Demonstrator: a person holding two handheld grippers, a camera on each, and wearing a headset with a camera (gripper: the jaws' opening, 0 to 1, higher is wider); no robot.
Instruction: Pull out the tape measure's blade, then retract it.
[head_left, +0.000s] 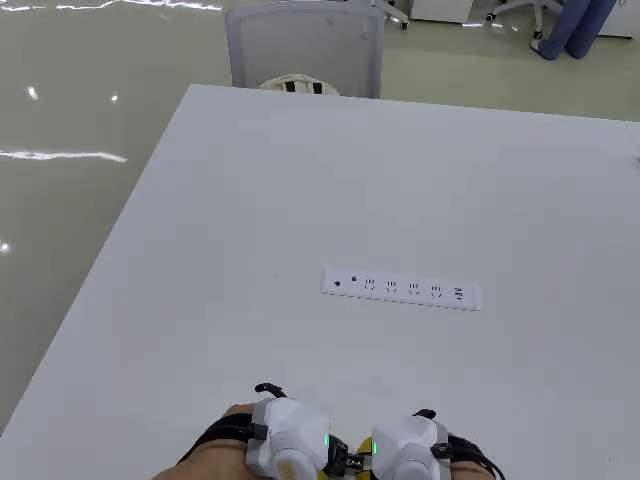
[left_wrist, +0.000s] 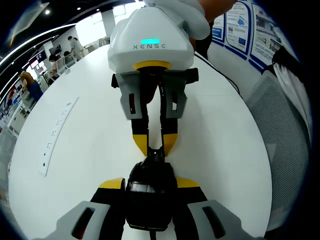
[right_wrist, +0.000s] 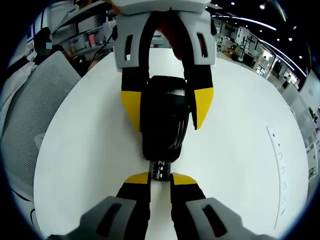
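Left tool (left_wrist: 150, 183): jaws closed on the tape measure case (left_wrist: 150, 202), one pad on each flat side, the case nose pointing away from its camera.

Right tool (right_wrist: 161, 179): yellow tips pinched shut on the blade (right_wrist: 161, 170) just outside the case mouth. Only a short stub of printed scale is out.

Handling (judgement):
- The case looks like a rigid, compact black shell, probably fairly dense for its size. The flat sides are the right hold, since the pads sit square there and it should not roll.
- The blade is thin and smooth, so slippery in a pinch. It is stiff while kept straight but likely to kink if bent sideways. It is best held at the very end, near the hook.
- The blade is presumably spring-loaded, so expect a steady pull-back. Feed the return slowly or it may snap in.

Pose: the two tools meet nose to nose on one line, low over the surface (head_left: 300, 200) at its near edge, with the tape measure between them. The left hand (head_left: 228, 418) sits behind its tool, level. The pull direction would be straight apart along the near edge.

Farther out are a white power strip (head_left: 400, 288) toward the middle of the surface, well apart from the tools, and a grey chair (head_left: 305, 45) at the far edge.
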